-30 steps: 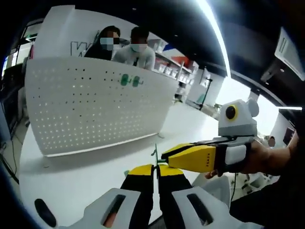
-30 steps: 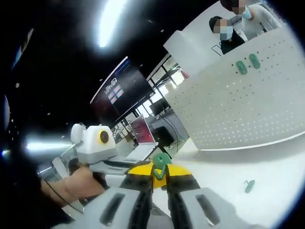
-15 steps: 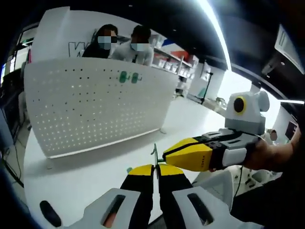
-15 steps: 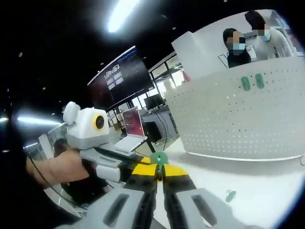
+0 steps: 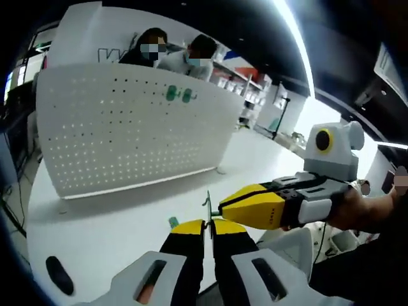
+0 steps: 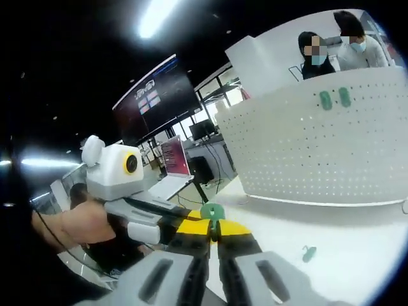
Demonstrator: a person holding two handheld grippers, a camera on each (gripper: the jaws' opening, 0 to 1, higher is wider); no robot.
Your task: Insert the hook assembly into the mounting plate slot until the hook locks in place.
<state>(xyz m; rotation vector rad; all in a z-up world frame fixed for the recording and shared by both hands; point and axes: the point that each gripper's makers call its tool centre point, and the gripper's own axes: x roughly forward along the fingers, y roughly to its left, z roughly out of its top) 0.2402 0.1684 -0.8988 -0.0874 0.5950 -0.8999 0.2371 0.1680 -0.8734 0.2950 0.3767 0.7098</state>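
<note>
We hold both tools up before the white pegboard: left tool pinching a thin plate edge-on, right tool clamping the green hook, ready to mate them.

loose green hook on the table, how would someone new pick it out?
Start at the white pegboard standing on the white table. Two green hooks hang near its top edge. The loose hook lies alone flat on the tabletop in front of the board, the one green piece neither mounted nor held in fingers.
</note>
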